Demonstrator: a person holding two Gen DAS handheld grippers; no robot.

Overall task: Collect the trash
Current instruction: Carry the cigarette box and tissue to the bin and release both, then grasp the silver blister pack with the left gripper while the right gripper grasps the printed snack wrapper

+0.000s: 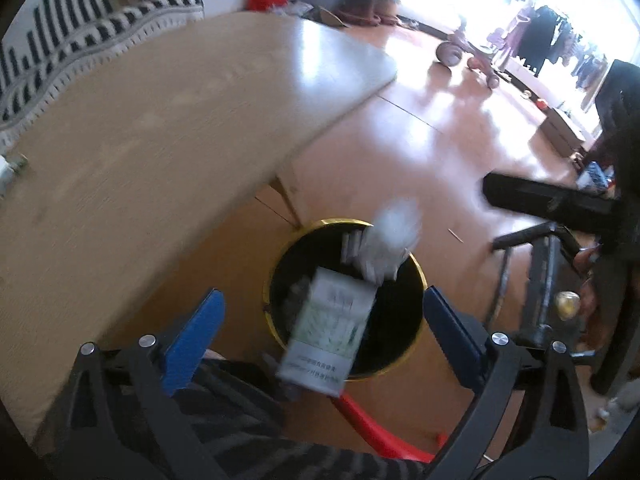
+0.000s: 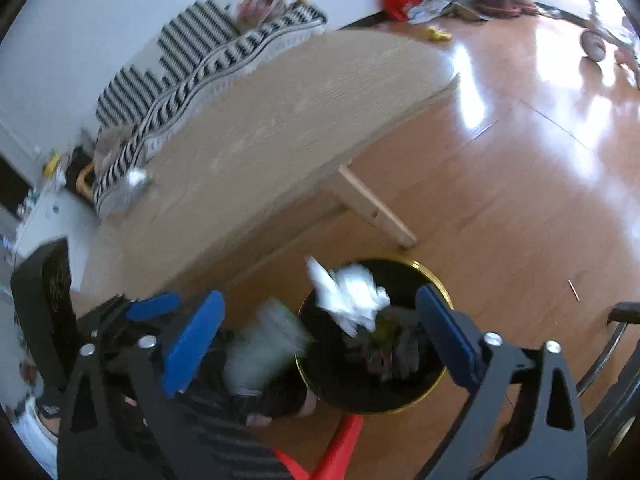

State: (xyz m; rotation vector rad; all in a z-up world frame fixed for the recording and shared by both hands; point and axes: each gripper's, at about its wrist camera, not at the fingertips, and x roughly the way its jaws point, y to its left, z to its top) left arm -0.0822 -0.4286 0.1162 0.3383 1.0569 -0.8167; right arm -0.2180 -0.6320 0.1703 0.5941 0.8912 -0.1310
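A black trash bin with a gold rim (image 1: 416,268) stands on the floor by the table; it also shows in the right wrist view (image 2: 440,292). My left gripper (image 1: 324,332) is open above it. A white-green carton (image 1: 328,332) is in the air between the jaws, untouched, over the bin's near edge. My right gripper (image 2: 320,328) is open over the bin. A crumpled white tissue (image 2: 352,296) is in the air above the bin mouth; it also shows in the left wrist view (image 1: 390,240). The carton shows as a blur (image 2: 268,344) in the right wrist view.
A wooden table (image 1: 140,140) stands left of the bin, with a small piece of trash (image 2: 136,178) near its far edge. A red stool (image 1: 372,424) is under my grippers. A black chair frame (image 1: 548,264) stands at the right. A striped sofa (image 2: 192,52) is behind the table.
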